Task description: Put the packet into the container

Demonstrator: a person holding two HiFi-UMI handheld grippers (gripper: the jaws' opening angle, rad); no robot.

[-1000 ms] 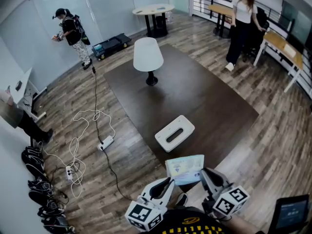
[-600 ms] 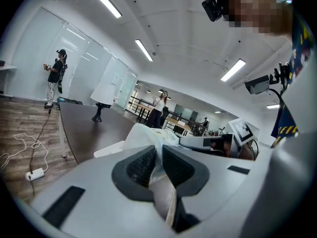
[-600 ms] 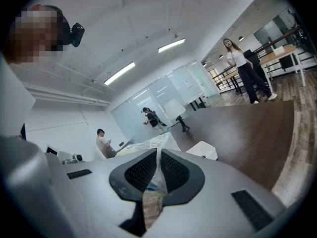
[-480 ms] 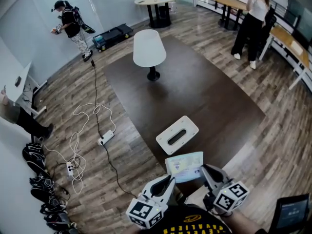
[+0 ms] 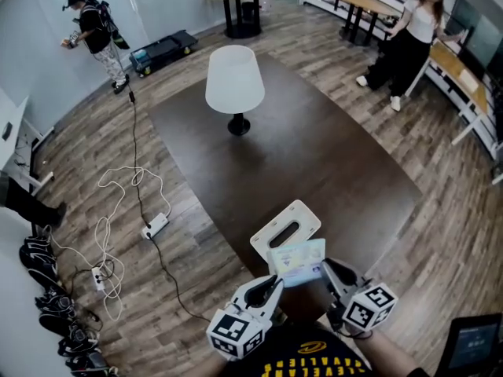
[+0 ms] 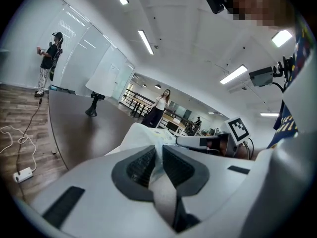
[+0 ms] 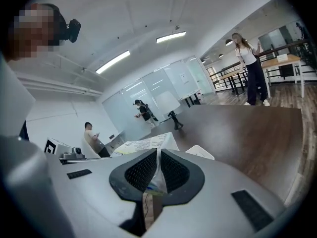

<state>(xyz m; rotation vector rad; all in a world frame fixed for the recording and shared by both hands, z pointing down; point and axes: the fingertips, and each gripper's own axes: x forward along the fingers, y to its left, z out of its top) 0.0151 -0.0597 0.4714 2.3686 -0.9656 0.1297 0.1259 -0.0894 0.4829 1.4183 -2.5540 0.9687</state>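
A flat pale packet (image 5: 297, 261) with printed text hangs just above the near edge of the dark brown table (image 5: 314, 155). Both grippers hold it. My left gripper (image 5: 273, 287) is shut on its left corner, my right gripper (image 5: 328, 269) on its right corner. In the left gripper view the packet (image 6: 148, 143) runs out from between the pads; in the right gripper view its edge (image 7: 148, 145) is pinched the same way. The white container (image 5: 284, 229), a box with a slot in its lid, lies on the table just beyond the packet, which overlaps its near edge.
A white chair (image 5: 233, 81) stands at the table's far end. Cables and a power strip (image 5: 154, 226) lie on the wood floor to the left. One person (image 5: 90, 26) stands at the far left wall, another (image 5: 413, 38) at the far right by desks.
The view has shifted, and the packet held by both grippers has moved forward to overlap the container's near edge. The person at far right has walked further right.
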